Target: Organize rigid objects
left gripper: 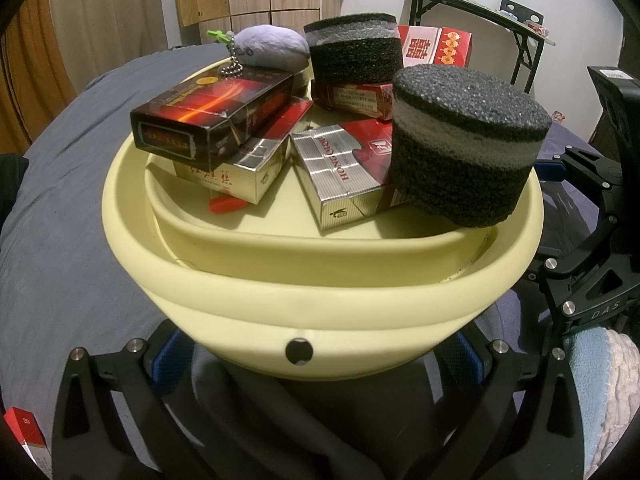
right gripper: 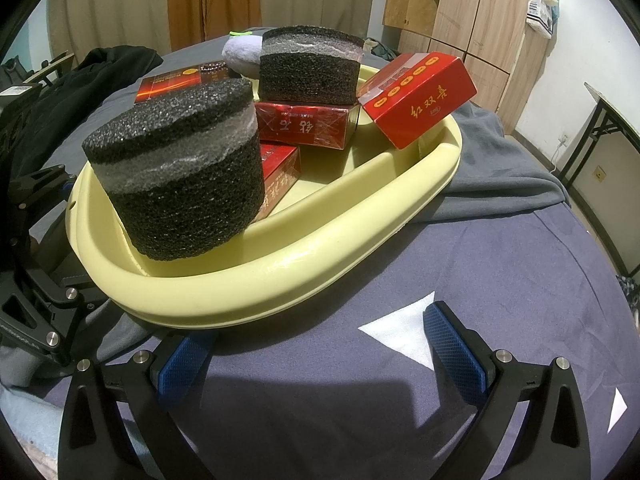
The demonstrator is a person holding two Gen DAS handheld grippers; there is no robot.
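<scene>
A pale yellow basin (left gripper: 280, 292) (right gripper: 260, 292) sits on the bed with several cigarette boxes in it: a black-red box (left gripper: 212, 116), a silver-red pack (left gripper: 340, 168), and a red box (right gripper: 420, 96) leaning on the far rim. Two black foam cylinders rest inside, one near (left gripper: 464, 144) (right gripper: 176, 168) and one far (left gripper: 356, 48) (right gripper: 310, 66). A grey plush keychain (left gripper: 270, 46) lies at the back. My left gripper (left gripper: 310, 356) is open, its pads either side of the basin's near wall. My right gripper (right gripper: 320, 356) is open over the blue bedcover, its left pad under the rim.
A loose red pack (left gripper: 24, 436) lies on the bedcover at my lower left. A black garment (right gripper: 100, 80) is piled on the bed behind the basin. A folding table (left gripper: 480, 12) and a wooden wardrobe (right gripper: 460, 12) stand beyond the bed.
</scene>
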